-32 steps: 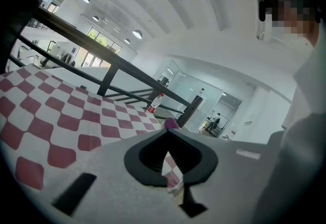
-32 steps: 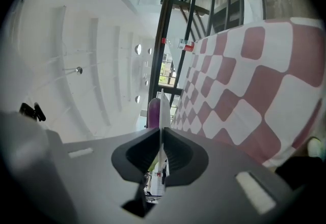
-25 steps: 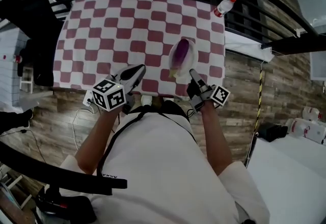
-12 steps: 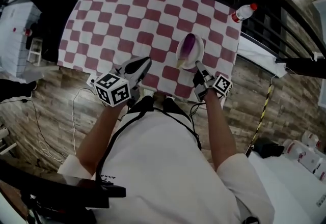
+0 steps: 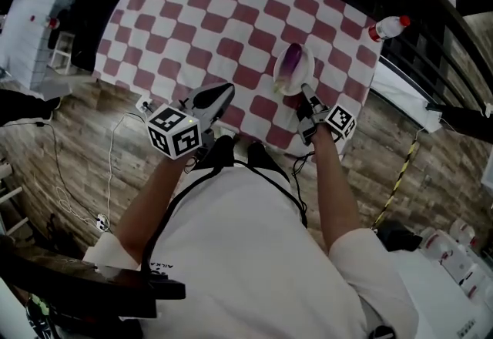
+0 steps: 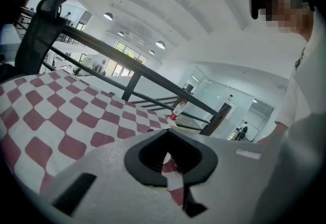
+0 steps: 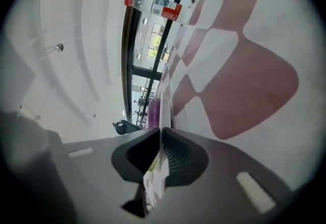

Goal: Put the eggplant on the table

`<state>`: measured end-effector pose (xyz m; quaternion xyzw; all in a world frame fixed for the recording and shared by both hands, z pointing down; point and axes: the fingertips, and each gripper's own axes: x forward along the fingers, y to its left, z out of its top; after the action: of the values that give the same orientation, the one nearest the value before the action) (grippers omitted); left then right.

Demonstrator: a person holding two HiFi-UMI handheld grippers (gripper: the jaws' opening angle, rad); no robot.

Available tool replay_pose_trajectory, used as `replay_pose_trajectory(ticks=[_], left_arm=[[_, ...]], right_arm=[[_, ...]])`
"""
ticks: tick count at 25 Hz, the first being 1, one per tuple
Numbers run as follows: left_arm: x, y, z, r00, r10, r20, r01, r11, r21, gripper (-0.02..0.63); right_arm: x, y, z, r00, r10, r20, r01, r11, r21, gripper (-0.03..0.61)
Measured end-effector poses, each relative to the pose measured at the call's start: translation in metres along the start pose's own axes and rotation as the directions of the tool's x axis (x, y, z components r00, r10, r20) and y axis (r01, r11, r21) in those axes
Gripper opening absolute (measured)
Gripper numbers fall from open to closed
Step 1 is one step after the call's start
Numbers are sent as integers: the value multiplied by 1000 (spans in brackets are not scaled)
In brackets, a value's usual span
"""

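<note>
While on plate (image 5: 282,84), eggplant (image 5: 292,60) shows purple.

Bright, even light from ceiling lamps (image 6: 108,16) (soft shadows); fisheye bending and dark corners in all 3 views.

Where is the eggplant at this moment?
In the head view, the eggplant lies on a white plate at the near right part of the checkered table. The right tongs pinch the plate's near rim.
</note>
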<state>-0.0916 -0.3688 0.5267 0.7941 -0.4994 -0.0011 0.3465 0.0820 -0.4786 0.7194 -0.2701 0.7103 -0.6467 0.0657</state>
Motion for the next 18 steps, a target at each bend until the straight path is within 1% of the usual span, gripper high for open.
replay_pose_trajectory(ticks=[5,11,15,18], left_arm=[[-4,3,0,1000,14,-2,-14,1000,-2,6],[-6,6,-1,1000,17,-13,-17,1000,-5,6],[-6,7,-1,1000,9,-14,-10,1000,-7,6],[-5,7,-2,1000,2,-14,-2,1000,-9,6]], right_arm=[[7,-2,-4,1000,-15,-8,15,1000,7,28],[10,-7,-5,998,-57,-1,57,998,9,23],[11,-15,-4,991,-137,-3,137,991,5,20],[10,-19,-4,977,-212,2,212,977,-11,23]])
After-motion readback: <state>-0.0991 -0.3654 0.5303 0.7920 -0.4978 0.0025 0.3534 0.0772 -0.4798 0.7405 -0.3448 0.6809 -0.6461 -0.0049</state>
